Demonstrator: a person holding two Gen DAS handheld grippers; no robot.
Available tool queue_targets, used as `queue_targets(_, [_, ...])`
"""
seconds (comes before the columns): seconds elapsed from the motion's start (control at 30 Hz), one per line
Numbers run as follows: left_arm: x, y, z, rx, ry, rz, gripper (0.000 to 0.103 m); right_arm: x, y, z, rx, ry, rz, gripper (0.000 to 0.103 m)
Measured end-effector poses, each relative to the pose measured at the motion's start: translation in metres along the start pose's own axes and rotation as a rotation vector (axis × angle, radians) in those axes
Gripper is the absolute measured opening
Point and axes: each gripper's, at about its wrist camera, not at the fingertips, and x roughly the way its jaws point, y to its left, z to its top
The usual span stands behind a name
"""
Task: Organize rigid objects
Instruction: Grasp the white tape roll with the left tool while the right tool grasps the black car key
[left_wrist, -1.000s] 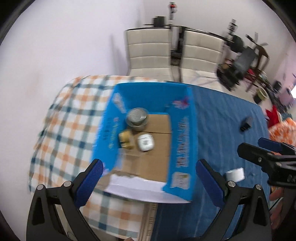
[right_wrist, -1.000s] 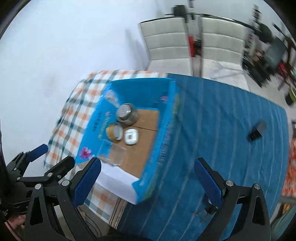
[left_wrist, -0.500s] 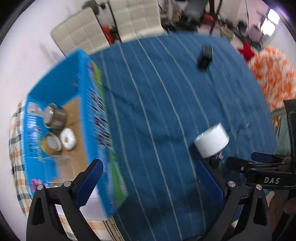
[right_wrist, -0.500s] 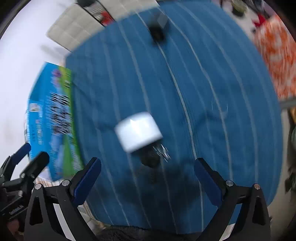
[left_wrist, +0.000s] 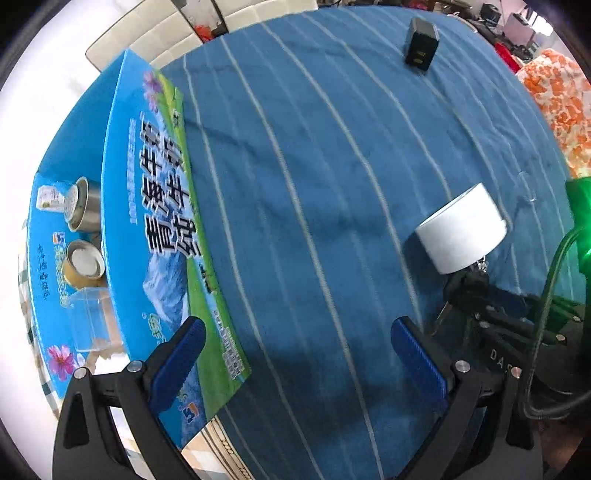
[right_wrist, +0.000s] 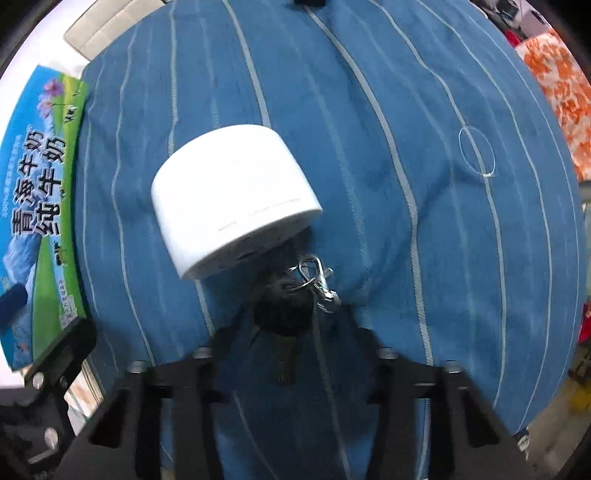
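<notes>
A white round device (right_wrist: 232, 195) lies on the blue striped cloth (right_wrist: 406, 110); it also shows in the left wrist view (left_wrist: 461, 232). A black key with a metal ring (right_wrist: 284, 310) lies just in front of it. My right gripper (right_wrist: 288, 321) is shut on the key's black head, low on the cloth. My left gripper (left_wrist: 295, 354) is open and empty above the cloth, beside the blue carton box (left_wrist: 155, 206). The box holds a steel cup (left_wrist: 83, 203), a yellow tape roll (left_wrist: 85, 262) and a clear plastic box (left_wrist: 90, 317).
A small black box (left_wrist: 421, 48) stands far back on the cloth. An orange patterned cloth (left_wrist: 561, 99) lies at the right edge. White chairs (left_wrist: 155, 33) stand behind the table. A checked cloth lies under the carton.
Both grippers swung right from the carton to the blue cloth. My right gripper dropped toward the white device and closed on the key in front of it. The left stayed open.
</notes>
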Motion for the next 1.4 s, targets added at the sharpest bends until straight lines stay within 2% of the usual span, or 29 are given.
queue_targets(0.2, [-0.016, -0.037, 0.021, 0.106, -0.050, -0.059, 0.103, -0.002, -0.032, -0.003, 0.008, 0.021, -0.008, 0.028])
queue_targets(0.3, [-0.019, -0.068, 0.041, 0.208, -0.073, -0.090, 0.103, -0.004, -0.060, 0.001, 0.056, 0.030, 0.024, 0.028])
queue_targets(0.43, [-0.004, -0.109, 0.062, 0.362, -0.073, -0.092, 0.103, -0.006, -0.091, 0.009, 0.112, 0.029, 0.038, 0.028])
queue_targets(0.47, [0.001, -0.116, 0.067, 0.388, -0.059, -0.100, 0.101, -0.005, -0.097, 0.010, 0.130, 0.029, 0.038, 0.028])
queue_targets(0.5, [0.007, -0.122, 0.070, 0.402, -0.038, -0.112, 0.086, -0.003, -0.098, 0.011, 0.134, 0.037, 0.041, 0.028])
queue_targets(0.53, [0.013, -0.125, 0.073, 0.395, 0.000, -0.147, 0.063, 0.001, -0.102, 0.010, 0.146, 0.044, 0.047, 0.028])
queue_targets(0.57, [0.017, -0.125, 0.076, 0.363, 0.037, -0.188, 0.052, 0.004, -0.103, 0.009, 0.157, 0.051, 0.052, 0.028])
queue_targets(0.6, [0.020, -0.123, 0.079, 0.318, 0.066, -0.208, 0.048, 0.006, -0.104, 0.009, 0.158, 0.059, 0.055, 0.028])
queue_targets(0.7, [0.022, -0.100, 0.082, 0.102, 0.127, -0.264, 0.048, 0.010, -0.116, 0.014, 0.170, 0.065, 0.073, 0.028])
queue_targets(0.77, [0.024, -0.083, 0.079, -0.007, 0.152, -0.289, 0.045, 0.009, -0.124, 0.021, 0.172, 0.054, 0.105, 0.029])
queue_targets(0.83, [0.022, -0.071, 0.075, -0.065, 0.143, -0.275, 0.045, 0.008, -0.127, 0.036, 0.153, 0.046, 0.148, 0.029])
queue_targets(0.9, [0.021, -0.066, 0.073, -0.082, 0.138, -0.263, 0.045, 0.010, -0.111, 0.049, 0.122, 0.021, 0.187, 0.030])
queue_targets(0.97, [0.028, -0.062, 0.067, -0.073, 0.166, -0.264, 0.045, 0.014, -0.106, 0.053, 0.100, 0.019, 0.162, 0.031])
queue_targets(1.03, [0.038, -0.064, 0.070, -0.076, 0.183, -0.273, 0.045, 0.017, -0.108, 0.058, 0.134, 0.026, 0.161, 0.042])
queue_targets(1.07, [0.040, -0.065, 0.070, -0.078, 0.182, -0.277, 0.045, 0.018, -0.111, 0.056, 0.171, 0.031, 0.176, 0.056])
queue_targets(1.1, [0.042, -0.065, 0.070, -0.076, 0.179, -0.278, 0.045, 0.018, -0.111, 0.057, 0.199, 0.030, 0.189, 0.064])
queue_targets(1.17, [0.043, -0.066, 0.071, -0.067, 0.147, -0.259, 0.045, 0.019, -0.112, 0.056, 0.238, 0.033, 0.186, 0.065])
queue_targets(1.2, [0.041, -0.068, 0.070, -0.063, 0.128, -0.247, 0.038, 0.017, -0.118, 0.055, 0.253, 0.040, 0.199, 0.065])
queue_targets(1.27, [0.038, -0.073, 0.077, -0.059, 0.115, -0.236, 0.035, 0.021, -0.123, 0.050, 0.284, 0.044, 0.211, 0.065])
queue_targets(1.3, [0.036, -0.074, 0.077, -0.059, 0.107, -0.230, 0.035, 0.021, -0.130, 0.046, 0.294, 0.031, 0.199, 0.065])
queue_targets(1.4, [0.029, -0.083, 0.062, -0.056, 0.096, -0.214, 0.035, 0.010, -0.119, 0.039, 0.298, -0.024, 0.128, 0.064])
